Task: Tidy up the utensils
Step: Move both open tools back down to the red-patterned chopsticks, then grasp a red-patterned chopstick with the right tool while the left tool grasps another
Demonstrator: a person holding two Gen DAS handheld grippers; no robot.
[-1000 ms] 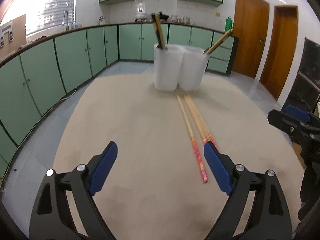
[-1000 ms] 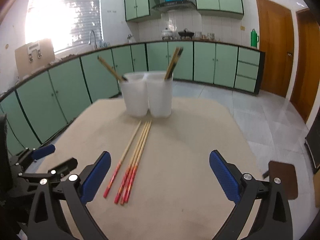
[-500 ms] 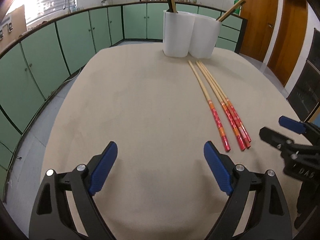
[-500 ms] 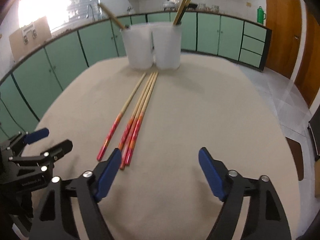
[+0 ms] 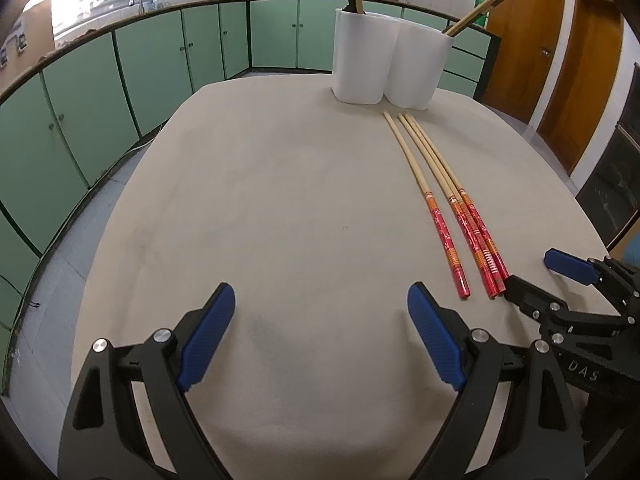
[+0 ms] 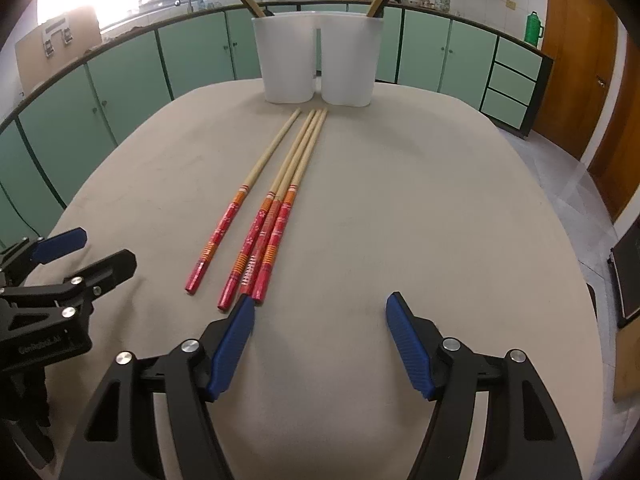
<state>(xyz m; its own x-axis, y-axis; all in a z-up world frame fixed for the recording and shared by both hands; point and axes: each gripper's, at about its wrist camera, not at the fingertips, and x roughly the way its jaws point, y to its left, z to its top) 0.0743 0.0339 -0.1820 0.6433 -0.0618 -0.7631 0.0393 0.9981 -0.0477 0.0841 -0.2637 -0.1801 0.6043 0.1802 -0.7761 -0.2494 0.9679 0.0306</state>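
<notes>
Lying flat on the beige counter: four chopsticks, red patterned ends toward the cameras, pale tips pointing at a white two-compartment holder at the far edge. Three packed side by side, touching; the fourth just apart on the left in the right wrist view. Standing in the holder: dark-tipped wooden sticks leaning out of each compartment, number hard to tell, tops cut off by the frame. Hovering just short of the red ends: right hand-held gripper, jaws closing with nothing between them, left pad tip nearly at the nearest chopstick end. Held well left of the chopsticks: left hand-held gripper, jaws spread wide, empty, over bare counter.
</notes>
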